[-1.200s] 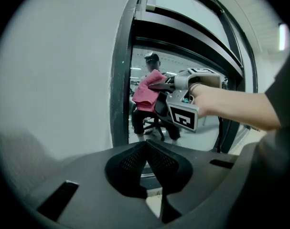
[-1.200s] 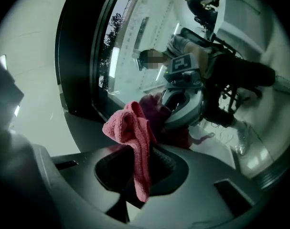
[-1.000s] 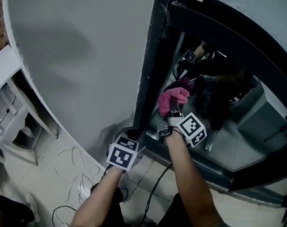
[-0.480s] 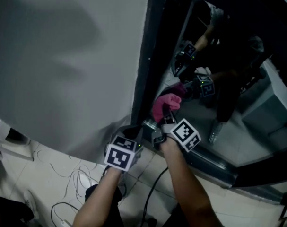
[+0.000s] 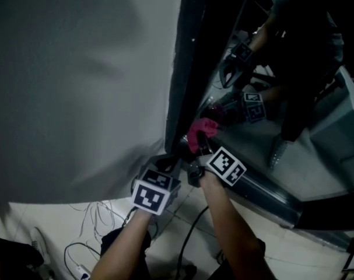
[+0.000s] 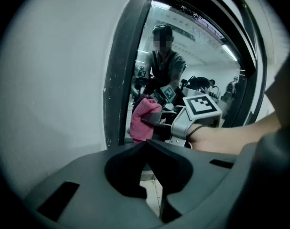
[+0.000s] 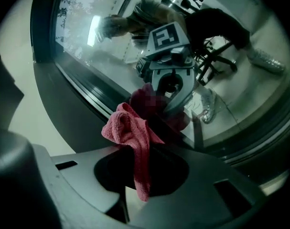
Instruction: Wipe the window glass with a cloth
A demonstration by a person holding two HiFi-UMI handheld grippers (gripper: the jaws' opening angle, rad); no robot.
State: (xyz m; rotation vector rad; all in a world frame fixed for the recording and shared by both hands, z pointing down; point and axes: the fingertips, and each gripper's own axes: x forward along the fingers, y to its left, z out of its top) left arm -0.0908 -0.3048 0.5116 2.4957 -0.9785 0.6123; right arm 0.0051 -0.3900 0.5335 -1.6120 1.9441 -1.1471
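Observation:
A pink cloth [image 5: 200, 130] is bunched against the window glass [image 5: 305, 115] low down, close to the dark upright frame [image 5: 185, 69]. My right gripper [image 5: 199, 141] is shut on the cloth and presses it to the pane. In the right gripper view the cloth [image 7: 130, 133] hangs from the right gripper [image 7: 136, 149], and the glass [image 7: 106, 42] mirrors that gripper. My left gripper [image 5: 168, 163] is shut and holds nothing, just left of the frame's foot. The left gripper view shows the left gripper [image 6: 146, 144], the cloth [image 6: 143, 119] and the frame [image 6: 120, 80] ahead.
A plain grey wall [image 5: 77, 69] fills the left. The window's bottom rail [image 5: 270, 192] runs down to the right. Loose cables [image 5: 98, 223] lie on the pale floor below my arms. The pane reflects a person and a room with chairs.
My right gripper has slid the cloth down and left along the glass, closer to the upright frame. The left gripper has stayed by the frame's foot. The head view has shifted.

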